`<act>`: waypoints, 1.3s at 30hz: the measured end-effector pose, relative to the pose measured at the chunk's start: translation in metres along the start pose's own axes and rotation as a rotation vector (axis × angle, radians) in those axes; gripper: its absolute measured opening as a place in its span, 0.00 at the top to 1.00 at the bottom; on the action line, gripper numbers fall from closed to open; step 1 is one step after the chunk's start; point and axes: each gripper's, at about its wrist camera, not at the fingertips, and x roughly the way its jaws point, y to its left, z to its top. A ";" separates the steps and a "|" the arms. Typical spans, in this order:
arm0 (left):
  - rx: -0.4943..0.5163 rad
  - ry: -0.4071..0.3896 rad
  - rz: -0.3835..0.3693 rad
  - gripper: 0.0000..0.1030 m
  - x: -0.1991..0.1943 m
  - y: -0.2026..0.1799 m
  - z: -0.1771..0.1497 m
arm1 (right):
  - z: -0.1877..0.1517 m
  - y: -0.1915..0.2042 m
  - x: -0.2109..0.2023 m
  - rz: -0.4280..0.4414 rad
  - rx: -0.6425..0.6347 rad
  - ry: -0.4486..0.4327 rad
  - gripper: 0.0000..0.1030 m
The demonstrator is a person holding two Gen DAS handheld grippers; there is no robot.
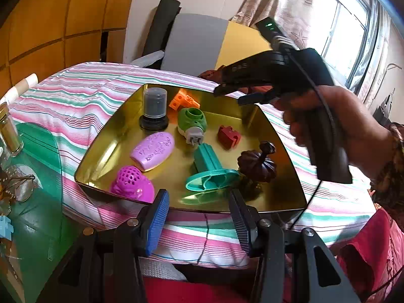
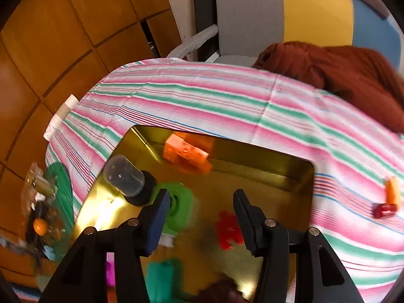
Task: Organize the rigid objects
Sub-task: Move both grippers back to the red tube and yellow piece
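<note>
A gold tray (image 1: 113,136) lies on a striped cloth and holds several rigid items. They are a grey lidded canister (image 1: 154,106), an orange block (image 1: 183,99), a green plug-in device (image 1: 192,121), a red block (image 1: 228,136), a lilac oval case (image 1: 152,150), a magenta perforated figure (image 1: 131,183), a teal stand piece (image 1: 210,169) and a dark pumpkin ornament (image 1: 257,164). My left gripper (image 1: 199,199) is open and empty at the tray's near edge. My right gripper (image 1: 228,94) (image 2: 202,197), held in a hand, hovers open and empty above the tray (image 2: 265,171), over the red block (image 2: 228,229).
A small red-and-orange piece (image 2: 387,202) lies on the striped cloth (image 2: 202,96), right of the tray. A rust-coloured fabric heap (image 2: 341,75) sits at the far right. Spectacles (image 1: 24,186) and a glass jar (image 1: 10,131) stand on a green glass table (image 1: 38,151) to the left.
</note>
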 end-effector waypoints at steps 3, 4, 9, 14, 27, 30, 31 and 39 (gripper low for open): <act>0.005 0.005 -0.005 0.52 0.000 -0.005 -0.001 | -0.006 -0.012 -0.013 -0.015 0.000 -0.012 0.48; 0.007 0.008 -0.008 0.52 0.001 -0.007 -0.001 | -0.009 -0.017 -0.018 -0.025 0.006 -0.017 0.48; 0.038 0.013 -0.017 0.52 0.000 -0.019 -0.003 | -0.024 -0.048 -0.038 -0.091 0.028 -0.027 0.47; 0.084 0.023 -0.027 0.52 0.002 -0.037 -0.003 | -0.040 -0.090 -0.052 -0.182 0.049 -0.026 0.47; 0.247 0.049 -0.101 0.52 0.012 -0.103 -0.002 | -0.073 -0.205 -0.071 -0.299 0.213 -0.013 0.45; 0.275 0.058 -0.109 0.52 0.017 -0.116 0.000 | -0.080 -0.226 -0.071 -0.313 0.251 -0.007 0.45; 0.282 0.060 -0.112 0.52 0.018 -0.120 0.000 | -0.081 -0.231 -0.072 -0.315 0.262 -0.006 0.45; 0.336 0.091 -0.139 0.52 0.032 -0.148 0.005 | -0.078 -0.271 -0.068 -0.350 0.341 -0.016 0.43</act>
